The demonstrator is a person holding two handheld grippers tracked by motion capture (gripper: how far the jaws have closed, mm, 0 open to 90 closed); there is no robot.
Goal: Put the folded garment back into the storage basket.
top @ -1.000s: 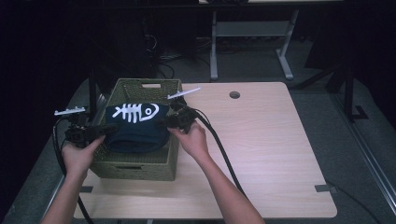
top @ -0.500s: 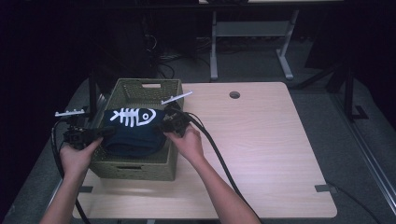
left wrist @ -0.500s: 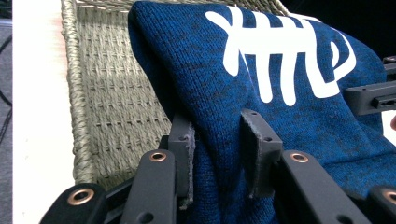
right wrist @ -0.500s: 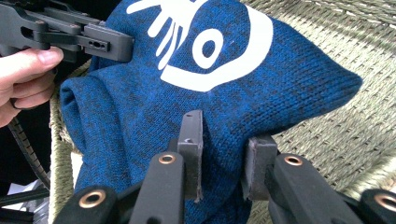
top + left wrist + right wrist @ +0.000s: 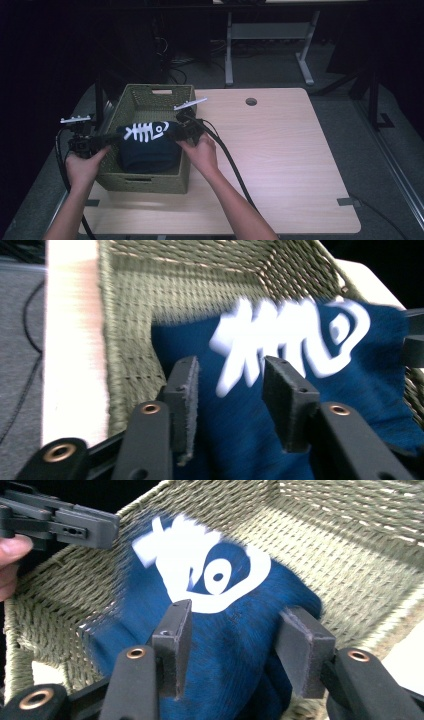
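A folded navy shirt [image 5: 147, 147] with a white fish-skeleton print lies in the near half of a green woven basket [image 5: 150, 91] on the left of the table. My left gripper [image 5: 106, 138] is at the shirt's left end and my right gripper [image 5: 178, 131] at its right end. In the left gripper view the left gripper [image 5: 231, 365] is open over the blurred shirt [image 5: 280, 405], beside the basket wall [image 5: 130, 330]. The right gripper [image 5: 237, 609] is open too, wide above the shirt [image 5: 225, 655].
The light wood table [image 5: 290, 150] stretches bare to the right of the basket, with a round cable hole [image 5: 251, 101] near its far edge. Black cables [image 5: 235, 165] trail from the grippers toward me. A white desk frame [image 5: 265, 35] stands behind on the dark floor.
The shirt, held up over the basket by both grippers before, has come toward me and down into the basket. Both sets of jaws now stand apart from it.
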